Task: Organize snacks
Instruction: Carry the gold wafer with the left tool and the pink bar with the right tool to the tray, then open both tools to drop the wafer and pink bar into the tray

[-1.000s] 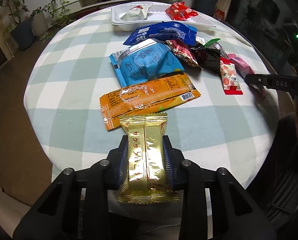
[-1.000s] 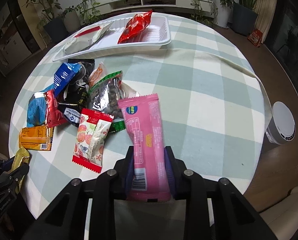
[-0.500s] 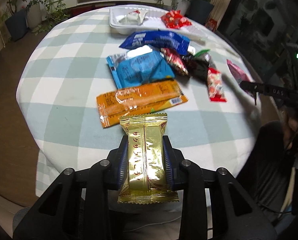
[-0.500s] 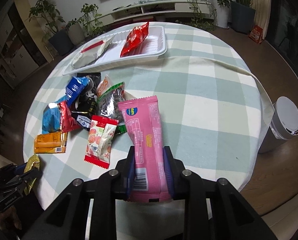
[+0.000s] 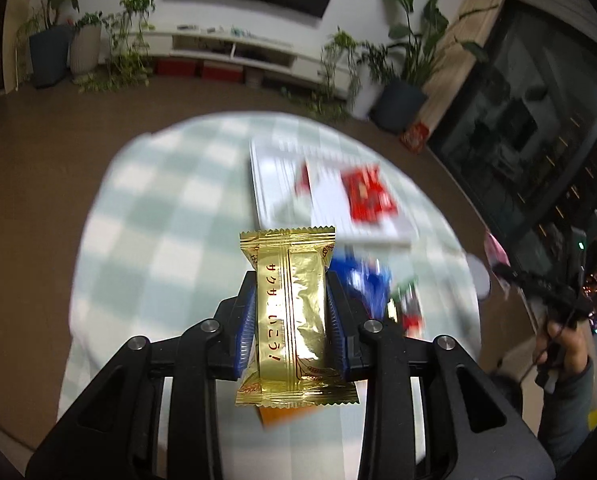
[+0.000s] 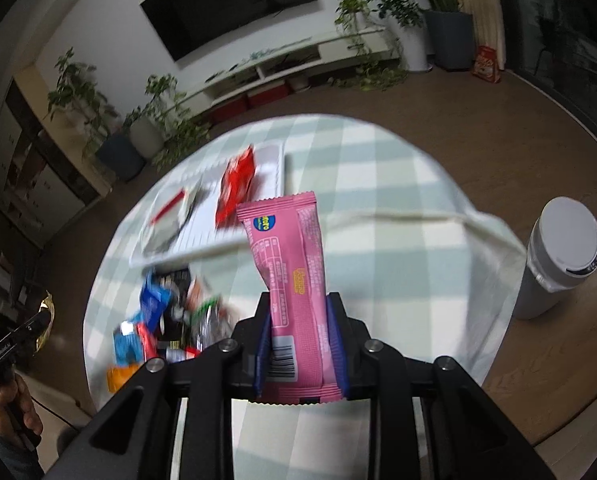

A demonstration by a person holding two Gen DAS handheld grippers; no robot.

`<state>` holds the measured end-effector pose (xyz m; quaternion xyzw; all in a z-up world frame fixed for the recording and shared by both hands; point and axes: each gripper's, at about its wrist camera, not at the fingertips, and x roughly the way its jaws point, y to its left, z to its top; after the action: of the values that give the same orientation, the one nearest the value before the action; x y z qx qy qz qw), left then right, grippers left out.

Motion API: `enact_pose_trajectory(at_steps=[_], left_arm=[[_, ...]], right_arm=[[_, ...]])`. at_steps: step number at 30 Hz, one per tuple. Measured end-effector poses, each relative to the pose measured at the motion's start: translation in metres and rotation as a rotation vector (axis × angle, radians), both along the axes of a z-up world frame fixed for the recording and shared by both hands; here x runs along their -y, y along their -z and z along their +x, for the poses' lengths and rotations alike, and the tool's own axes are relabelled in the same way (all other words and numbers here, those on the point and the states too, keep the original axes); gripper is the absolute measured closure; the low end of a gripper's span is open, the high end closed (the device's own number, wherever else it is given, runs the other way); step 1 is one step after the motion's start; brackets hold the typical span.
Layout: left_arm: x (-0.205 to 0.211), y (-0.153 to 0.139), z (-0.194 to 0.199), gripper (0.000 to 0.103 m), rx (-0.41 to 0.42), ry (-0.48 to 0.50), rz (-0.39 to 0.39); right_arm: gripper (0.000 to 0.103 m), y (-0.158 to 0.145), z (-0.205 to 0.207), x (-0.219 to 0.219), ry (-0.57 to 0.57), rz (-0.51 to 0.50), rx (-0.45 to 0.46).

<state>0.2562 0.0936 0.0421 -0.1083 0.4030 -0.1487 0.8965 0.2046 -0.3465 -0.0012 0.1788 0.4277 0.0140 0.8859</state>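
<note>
**Left wrist first: two packets held high, tray ahead**

Left wrist view: the left gripper (image 5: 291,312) is clamped on the gold packet (image 5: 292,312), held high over the table (image 5: 158,208). Lower slowly toward bare floor of the white tray (image 5: 282,184).

Right wrist view: the right gripper (image 6: 302,344) pinches the pink packet (image 6: 294,280); set it beside the red packet (image 6: 236,188), releasing only once it lies flat.
</note>
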Motion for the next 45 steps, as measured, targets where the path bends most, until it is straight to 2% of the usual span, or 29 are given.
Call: enact_pose_trajectory(at_steps=[4, 9, 12, 17, 23, 31, 40, 45], left_arm=[[0.004, -0.021, 0.063, 0.074, 0.019, -0.019, 0.002], [0.035, -0.028, 0.130, 0.074, 0.035, 0.028, 0.025], [0.052, -0.016, 0.172, 0.074, 0.003, 0.044, 0.046], [0.073, 0.031, 0.225, 0.074, -0.080, 0.081, 0.089], [0.084, 0.074, 0.248, 0.074, -0.117, 0.104, 0.146], [0.101, 0.113, 0.262, 0.074, -0.157, 0.126, 0.190], [0.107, 0.126, 0.266, 0.073, -0.170, 0.127, 0.232], [0.102, 0.128, 0.262, 0.073, -0.185, 0.119, 0.225]], right_arm=[[0.075, -0.025, 0.044, 0.002, 0.009, 0.022, 0.054], [0.075, -0.033, 0.108, -0.042, -0.082, 0.043, 0.057], [0.075, -0.025, 0.145, -0.076, -0.130, 0.050, 0.034], [0.075, 0.013, 0.197, -0.123, -0.188, 0.032, -0.051], [0.075, 0.056, 0.223, -0.145, -0.191, -0.014, -0.124], [0.075, 0.086, 0.236, -0.157, -0.187, -0.108, -0.170], [0.074, 0.099, 0.237, -0.167, -0.204, -0.206, -0.179], [0.070, 0.104, 0.236, -0.172, -0.229, -0.259, -0.195]])
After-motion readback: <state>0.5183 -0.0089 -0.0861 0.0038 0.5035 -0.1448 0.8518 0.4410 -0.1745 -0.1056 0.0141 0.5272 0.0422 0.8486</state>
